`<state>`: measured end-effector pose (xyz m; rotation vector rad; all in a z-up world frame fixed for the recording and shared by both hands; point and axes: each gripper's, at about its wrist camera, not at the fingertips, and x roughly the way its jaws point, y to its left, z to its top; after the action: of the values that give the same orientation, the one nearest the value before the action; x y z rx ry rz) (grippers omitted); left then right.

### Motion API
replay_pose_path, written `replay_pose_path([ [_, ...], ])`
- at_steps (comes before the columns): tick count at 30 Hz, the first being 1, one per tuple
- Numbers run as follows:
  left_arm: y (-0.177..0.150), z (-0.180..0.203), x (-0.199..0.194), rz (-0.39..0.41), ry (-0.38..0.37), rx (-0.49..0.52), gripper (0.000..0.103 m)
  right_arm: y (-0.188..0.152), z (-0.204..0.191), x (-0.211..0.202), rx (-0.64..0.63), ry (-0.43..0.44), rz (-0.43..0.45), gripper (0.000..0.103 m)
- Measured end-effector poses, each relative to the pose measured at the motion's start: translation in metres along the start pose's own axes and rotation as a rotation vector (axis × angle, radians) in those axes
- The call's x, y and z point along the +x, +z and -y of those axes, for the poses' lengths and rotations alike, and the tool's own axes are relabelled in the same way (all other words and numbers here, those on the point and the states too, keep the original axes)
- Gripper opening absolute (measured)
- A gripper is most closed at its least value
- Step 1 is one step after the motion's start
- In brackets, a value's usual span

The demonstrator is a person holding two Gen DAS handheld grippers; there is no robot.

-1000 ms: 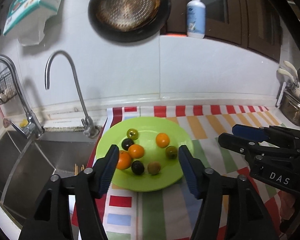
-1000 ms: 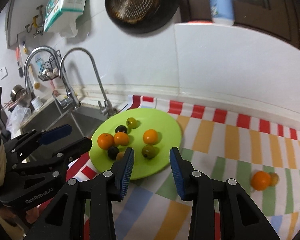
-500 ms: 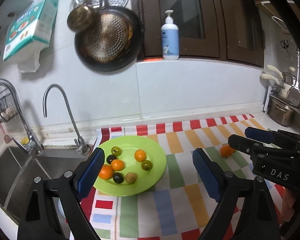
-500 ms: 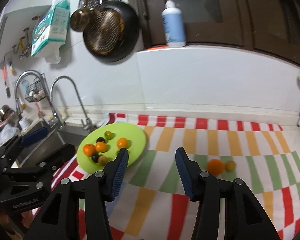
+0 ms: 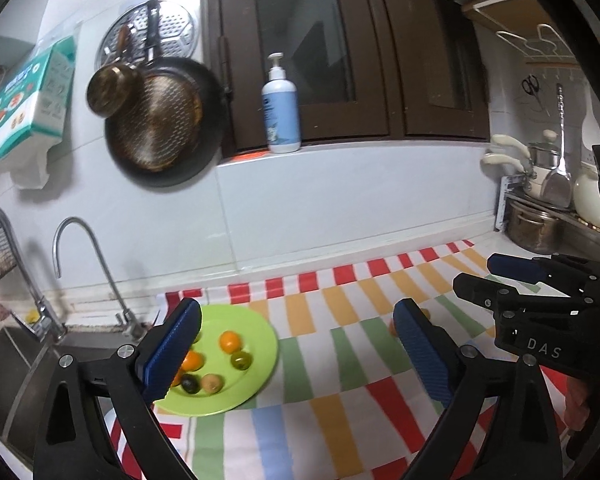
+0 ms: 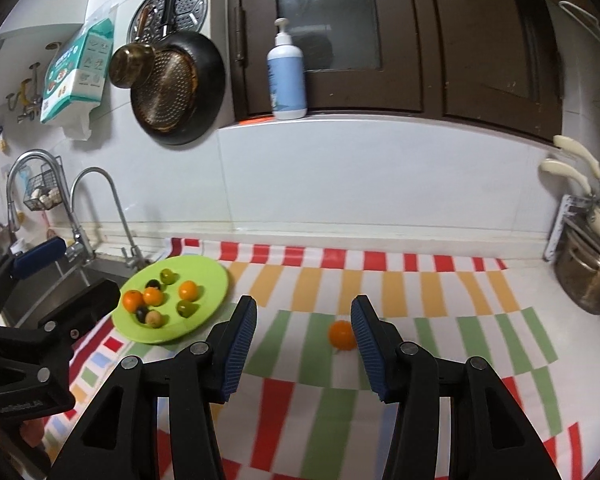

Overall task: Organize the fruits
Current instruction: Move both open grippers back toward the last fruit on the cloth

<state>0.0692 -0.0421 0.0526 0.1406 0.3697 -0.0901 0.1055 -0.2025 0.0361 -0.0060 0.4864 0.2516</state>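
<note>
Now the left gripper point(image 5: 298, 344) is spreading wide with nothing between its jaws, the right gripper point(image 6: 304, 340) hangs partly parted and empty, the orange point(image 6: 342, 335) sits on the striped cloth point(image 6: 420, 304) beside its right finger, the green plate point(image 6: 210, 276) well left.

Plate point(image 6: 216, 280) left of lone orange point(image 6: 341, 334)

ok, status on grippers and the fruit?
Left gripper opening, empty. Right gripper open, empty. Seven fruits on plate; orange loose on cloth by right jaw. Path clear.
</note>
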Motion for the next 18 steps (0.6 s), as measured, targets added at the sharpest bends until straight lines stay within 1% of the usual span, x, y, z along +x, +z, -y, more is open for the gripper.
replay_pose_path([
  [5,0.005,0.018,0.006,0.015,-0.028,0.026,0.099,-0.002,0.017,-0.004,-0.012,-0.024,-0.002,0.050],
  [18,0.006,0.051,0.036,0.000,-0.100,0.067,0.099,-0.004,0.047,0.005,-0.074,-0.058,-0.013,0.050],
])
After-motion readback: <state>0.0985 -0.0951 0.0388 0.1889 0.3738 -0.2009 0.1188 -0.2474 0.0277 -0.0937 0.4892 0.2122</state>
